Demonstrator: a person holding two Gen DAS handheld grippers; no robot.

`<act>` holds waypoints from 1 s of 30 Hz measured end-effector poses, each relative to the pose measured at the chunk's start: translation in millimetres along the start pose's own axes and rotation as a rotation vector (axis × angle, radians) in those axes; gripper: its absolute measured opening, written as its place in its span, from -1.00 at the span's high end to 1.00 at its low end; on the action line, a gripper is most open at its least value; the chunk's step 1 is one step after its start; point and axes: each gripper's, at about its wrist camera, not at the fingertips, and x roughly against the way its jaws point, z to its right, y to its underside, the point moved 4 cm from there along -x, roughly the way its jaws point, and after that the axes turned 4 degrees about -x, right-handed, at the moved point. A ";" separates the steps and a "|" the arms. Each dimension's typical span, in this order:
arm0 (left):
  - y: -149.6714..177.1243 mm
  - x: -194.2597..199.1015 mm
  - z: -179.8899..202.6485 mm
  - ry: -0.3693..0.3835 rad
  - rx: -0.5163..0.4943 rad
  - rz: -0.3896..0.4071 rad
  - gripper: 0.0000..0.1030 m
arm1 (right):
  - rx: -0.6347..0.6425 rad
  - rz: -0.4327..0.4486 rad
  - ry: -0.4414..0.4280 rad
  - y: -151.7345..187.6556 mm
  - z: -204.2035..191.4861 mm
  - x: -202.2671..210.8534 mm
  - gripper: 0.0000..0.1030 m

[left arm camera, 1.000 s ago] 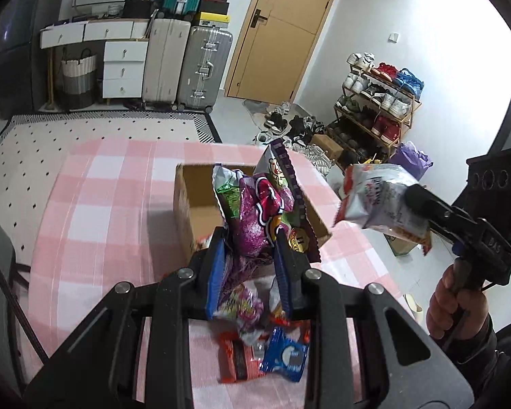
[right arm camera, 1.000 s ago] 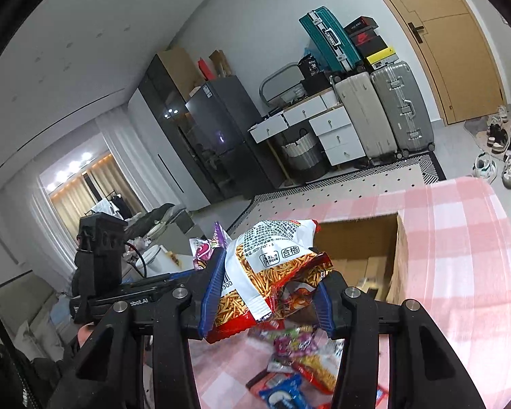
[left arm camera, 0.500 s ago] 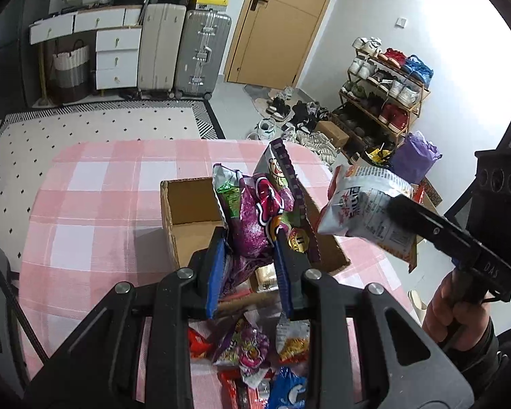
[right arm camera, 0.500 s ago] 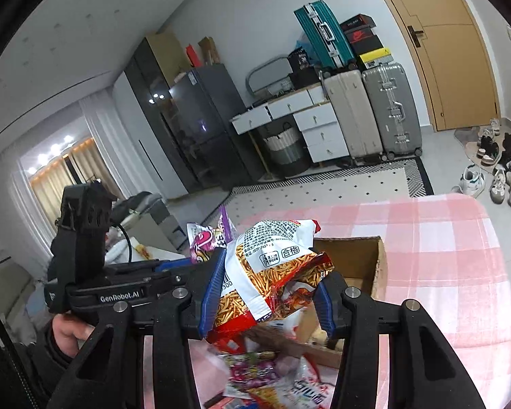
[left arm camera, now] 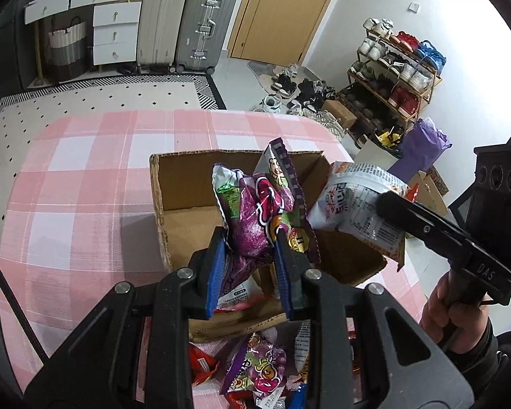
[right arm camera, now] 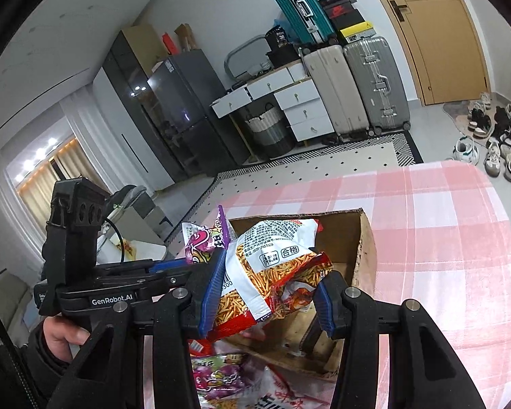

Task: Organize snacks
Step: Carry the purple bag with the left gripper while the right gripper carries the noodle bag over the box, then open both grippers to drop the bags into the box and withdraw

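We hold 2 snack bags over the cardboard box (left arm camera: 187,184): left gripper (left arm camera: 250,269) fingers clamp purple bags (left arm camera: 255,218), right gripper (right arm camera: 265,293) fingers clamp a chip bag (right arm camera: 272,259). Light, crinkly, slippery; pinch crumpled middles.

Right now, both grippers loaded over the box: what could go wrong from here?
1. The left gripper pinches a bunch of purple packets only at their lower ends; one may slip and land outside the cardboard box.
2. The right gripper holds the fries bag right beside that bunch, so the bags could snag or knock each other on release.
3. The box's near flap hangs over loose snacks on the table; a dropped bag may miss there.
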 end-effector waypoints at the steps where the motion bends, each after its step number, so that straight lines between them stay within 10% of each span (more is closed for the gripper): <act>1: 0.2 -3.2 -0.3 0.002 0.000 -0.004 0.53 | -0.007 -0.001 0.007 0.4 2.9 -3.2 0.08; 12: -1.1 6.4 6.1 -0.014 -0.037 0.042 -0.24 | -0.026 0.029 0.016 -6.7 5.9 -0.4 -0.25; 30: 28.1 89.8 40.0 -0.041 -0.080 0.131 -0.40 | 0.022 0.116 0.020 4.0 -26.6 69.5 -0.54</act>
